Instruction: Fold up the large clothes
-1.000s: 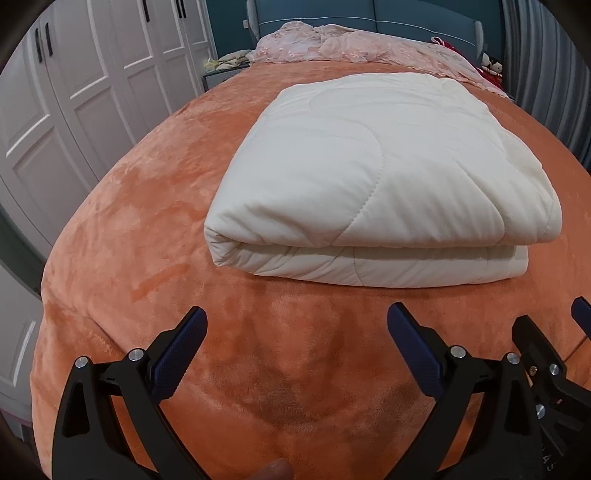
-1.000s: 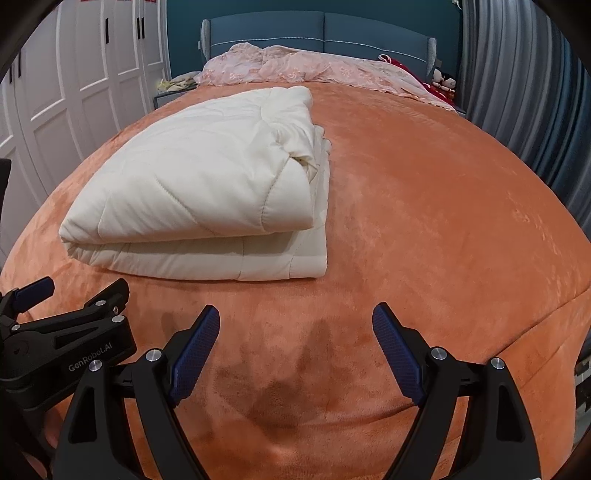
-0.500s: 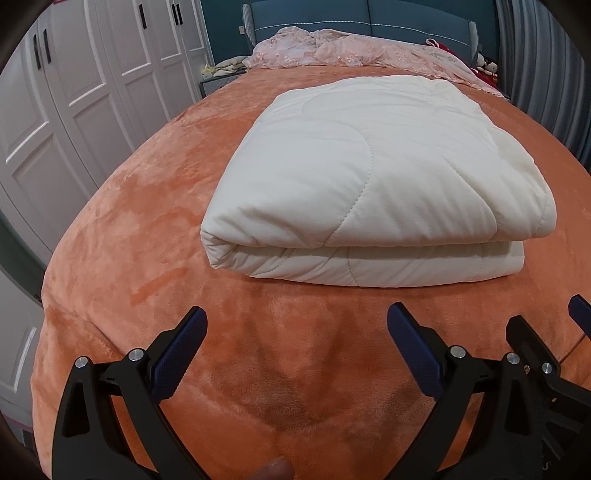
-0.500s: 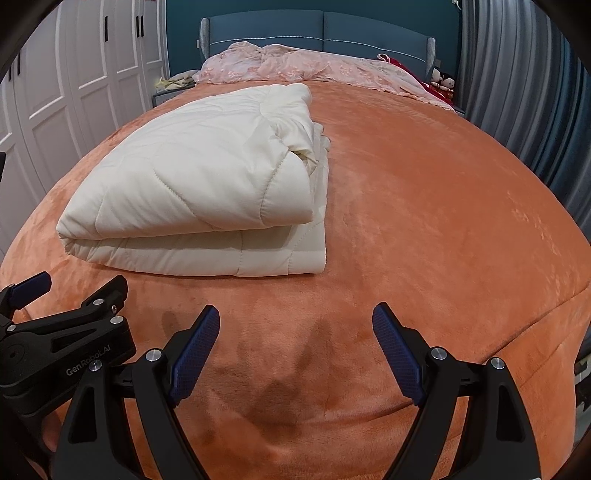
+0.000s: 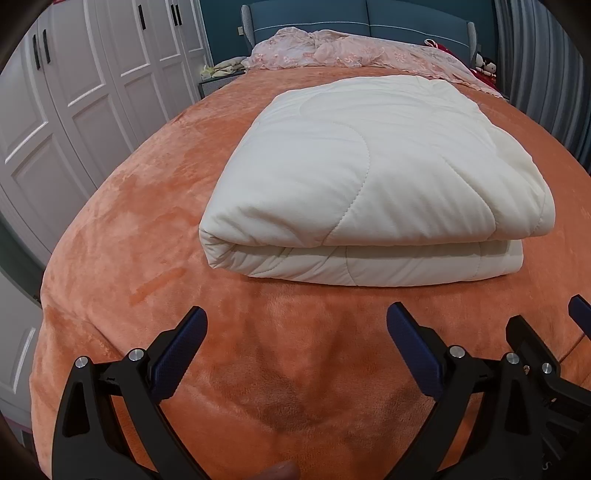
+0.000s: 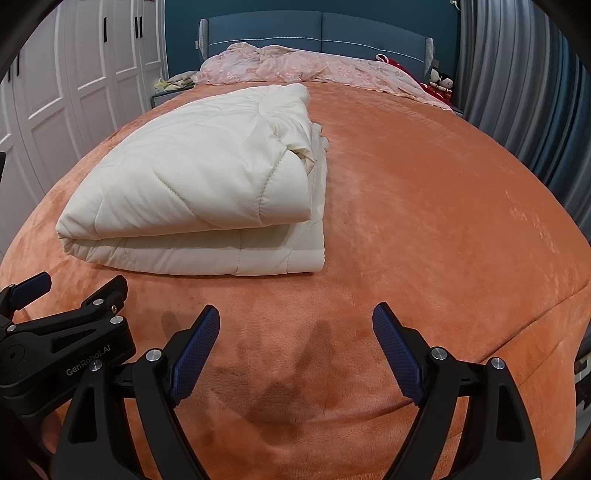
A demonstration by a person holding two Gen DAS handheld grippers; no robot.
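A cream quilted comforter (image 5: pixel 373 177) lies folded in a thick rectangle on the orange bed cover (image 5: pixel 258 350). It also shows in the right wrist view (image 6: pixel 207 184), left of centre, with loose layers at its right edge. My left gripper (image 5: pixel 295 321) is open and empty, over the bed's near edge, short of the comforter's front fold. My right gripper (image 6: pixel 295 321) is open and empty, beside the left one and clear of the comforter's front right corner. The left gripper's body (image 6: pixel 62 339) shows at the lower left of the right wrist view.
A pink lace blanket (image 6: pixel 314 66) lies bunched at the head of the bed against a blue headboard (image 6: pixel 317 29). White wardrobe doors (image 5: pixel 74 92) stand along the left. Grey curtains (image 6: pixel 524 92) hang on the right. A nightstand (image 5: pixel 218 79) with small items sits at the far left.
Both grippers have tilted and eased back a little, so the comforter sits slightly lower and farther in both views. Both stay open. The comforter has not moved.
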